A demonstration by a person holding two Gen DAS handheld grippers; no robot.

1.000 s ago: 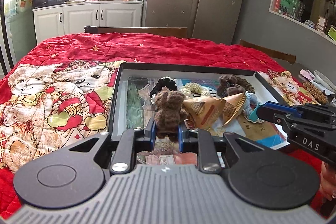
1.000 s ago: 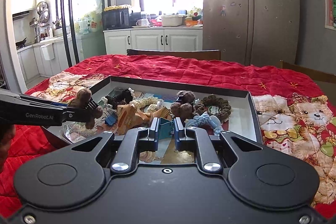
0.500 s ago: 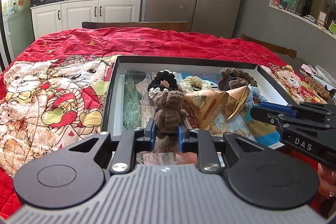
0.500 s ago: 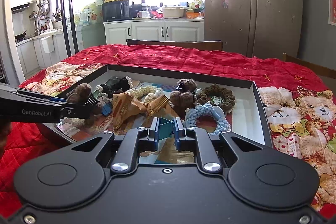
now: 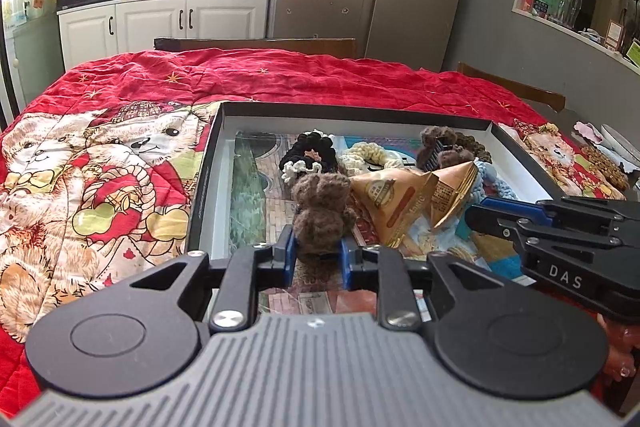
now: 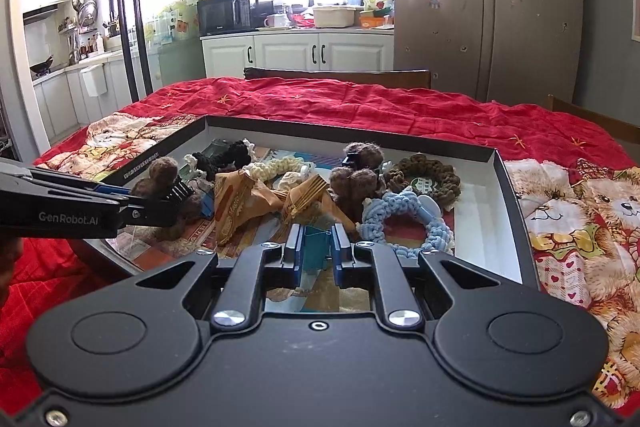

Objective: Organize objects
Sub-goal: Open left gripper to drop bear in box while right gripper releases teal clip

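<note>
A shallow black box point(image 5: 352, 111) with a white inside lies on the red quilt and holds several items. My left gripper point(image 5: 318, 255) hangs over its near left part. A fuzzy brown bear hair clip point(image 5: 320, 211) sits between its blue pads while the jaws are opening slightly. In the right wrist view the same gripper point(image 6: 176, 203) enters from the left with the clip point(image 6: 160, 183). My right gripper point(image 6: 316, 251) is shut on a small teal piece point(image 6: 316, 247) over the box's near edge. It also shows at the right point(image 5: 476, 213).
Inside the box lie tan snack packets point(image 5: 392, 199), a black scrunchie point(image 5: 308, 155), a cream crochet band point(image 5: 368, 155), a second brown bear clip point(image 6: 356, 183), a blue crochet ring point(image 6: 404, 223) and an olive one point(image 6: 432, 179). Wooden chair backs point(image 6: 336, 75) stand behind the table.
Both views have drifted slightly over the box. The brown bear clip stays between the left pads and the teal piece between the right ones.
</note>
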